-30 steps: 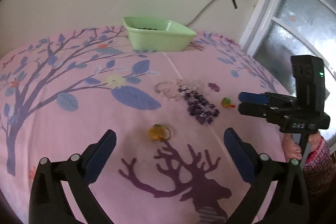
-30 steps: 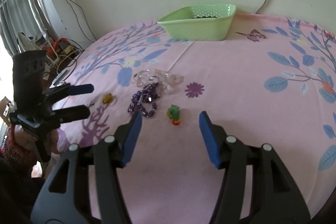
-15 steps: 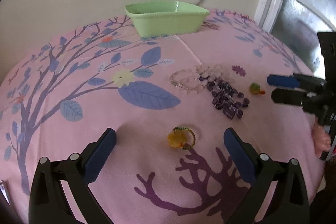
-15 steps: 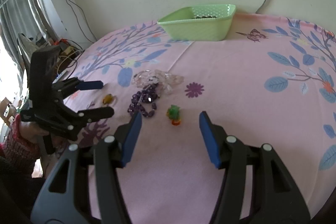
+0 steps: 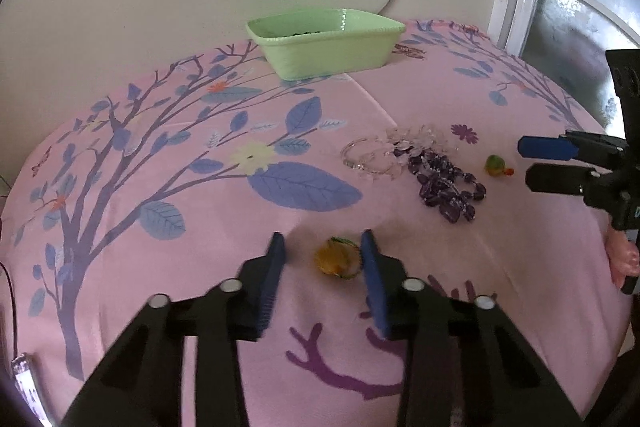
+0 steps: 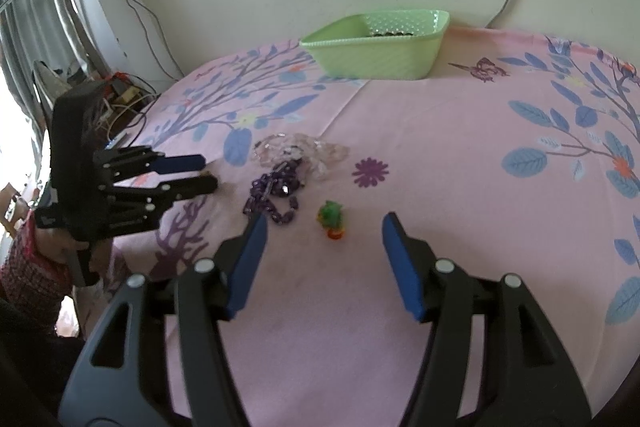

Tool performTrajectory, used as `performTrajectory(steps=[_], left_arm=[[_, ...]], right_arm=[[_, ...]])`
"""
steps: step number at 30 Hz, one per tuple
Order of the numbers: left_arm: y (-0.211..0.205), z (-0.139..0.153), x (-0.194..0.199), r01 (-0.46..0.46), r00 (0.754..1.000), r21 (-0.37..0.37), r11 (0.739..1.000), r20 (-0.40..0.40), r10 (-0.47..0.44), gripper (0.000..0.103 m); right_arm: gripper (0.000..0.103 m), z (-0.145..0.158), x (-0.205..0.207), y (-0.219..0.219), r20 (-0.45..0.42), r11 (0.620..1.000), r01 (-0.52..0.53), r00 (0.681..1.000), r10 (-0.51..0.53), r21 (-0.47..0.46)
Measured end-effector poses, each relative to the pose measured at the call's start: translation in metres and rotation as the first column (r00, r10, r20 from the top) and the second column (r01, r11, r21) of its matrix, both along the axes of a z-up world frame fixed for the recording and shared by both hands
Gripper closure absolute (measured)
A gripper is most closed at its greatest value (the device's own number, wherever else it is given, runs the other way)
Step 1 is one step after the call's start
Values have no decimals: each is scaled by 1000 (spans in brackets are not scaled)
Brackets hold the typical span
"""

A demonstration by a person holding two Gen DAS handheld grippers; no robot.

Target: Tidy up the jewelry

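A yellow ring with a green band lies on the pink cloth between the fingers of my left gripper; the jaws are partly closed around it, a gap still on the left side. My right gripper is open, with a green and orange charm lying just ahead between its fingers. A purple bead bracelet and a clear crystal bracelet lie together mid-table. The green basket stands at the back.
The round table has a pink cloth with blue tree prints. A wall is behind the basket. A window is at right in the left wrist view. Cables and clutter lie off the table's left edge.
My left gripper has moved forward to the yellow ring and its jaws have narrowed around it. The right gripper has stayed still and open.
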State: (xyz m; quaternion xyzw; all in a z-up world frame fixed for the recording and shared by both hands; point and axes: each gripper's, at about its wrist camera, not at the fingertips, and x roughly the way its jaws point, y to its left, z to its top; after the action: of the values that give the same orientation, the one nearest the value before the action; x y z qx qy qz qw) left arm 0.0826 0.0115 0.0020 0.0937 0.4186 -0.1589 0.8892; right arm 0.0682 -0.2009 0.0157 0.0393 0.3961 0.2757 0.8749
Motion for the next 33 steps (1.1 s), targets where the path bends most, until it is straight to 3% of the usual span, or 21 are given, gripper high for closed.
performTrajectory(steps=[7,16,25,28,33], left_arm=[[5,1,-11,29,999,-5,1000,14,-29,81],[14,2,-13,28,999,-90,996,21,-26,81],[16,29,-30,56,996,-179,982,73,-44,81],[14,32,-32,65,996,-195,979,76,-51,81],[8,33,-32,74,995,-195,978,79,-60,81]], right_arm=[[45,-2,3,3,-4,1000,8,1000,-9,-26],[45,-2,-4,14,20,995,4,1000,-2,-95],[45,-4,-5,33,35,983,-31,999,37,-181],[54,-5,2,33,30,981,-12,999,18,-193],[77,-7,12,29,14,980,12,1000,-9,-198]])
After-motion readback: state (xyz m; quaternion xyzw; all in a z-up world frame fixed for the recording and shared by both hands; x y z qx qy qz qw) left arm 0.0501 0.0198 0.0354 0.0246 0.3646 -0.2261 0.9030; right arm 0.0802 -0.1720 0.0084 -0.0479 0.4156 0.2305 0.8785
